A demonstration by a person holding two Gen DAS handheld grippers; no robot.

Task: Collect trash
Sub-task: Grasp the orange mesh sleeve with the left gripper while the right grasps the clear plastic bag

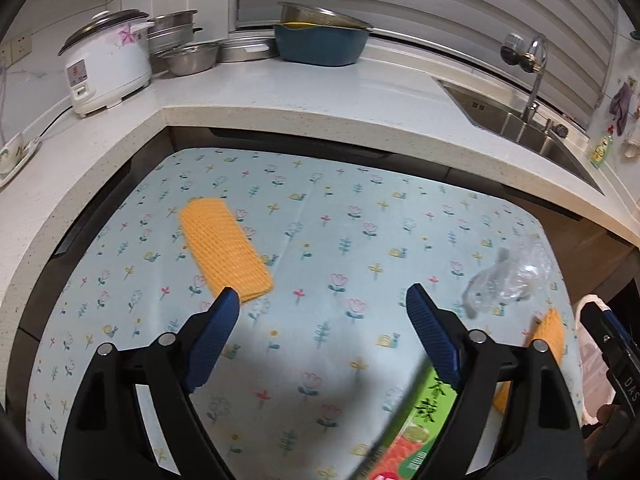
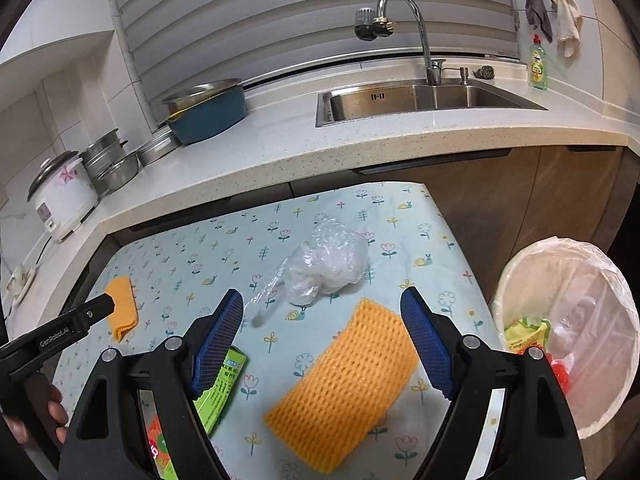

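Right wrist view: right gripper [image 2: 322,302] is hanging wide apart, empty, over an orange foam net [image 2: 340,392] lying on the desk [image 2: 424,216] beside crumpled plastic [image 2: 326,262]. Left gripper [image 1: 322,300] is gaping empty too.

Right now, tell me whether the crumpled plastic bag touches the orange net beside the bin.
Apart. The right wrist view shows a strip of flowered tablecloth between the crumpled plastic bag and the orange net.

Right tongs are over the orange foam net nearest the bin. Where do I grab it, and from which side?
Come from above and pinch across the short width of the orange foam net: it lies flat, long and narrow, between the open right tongs. Its soft mesh should bunch up.
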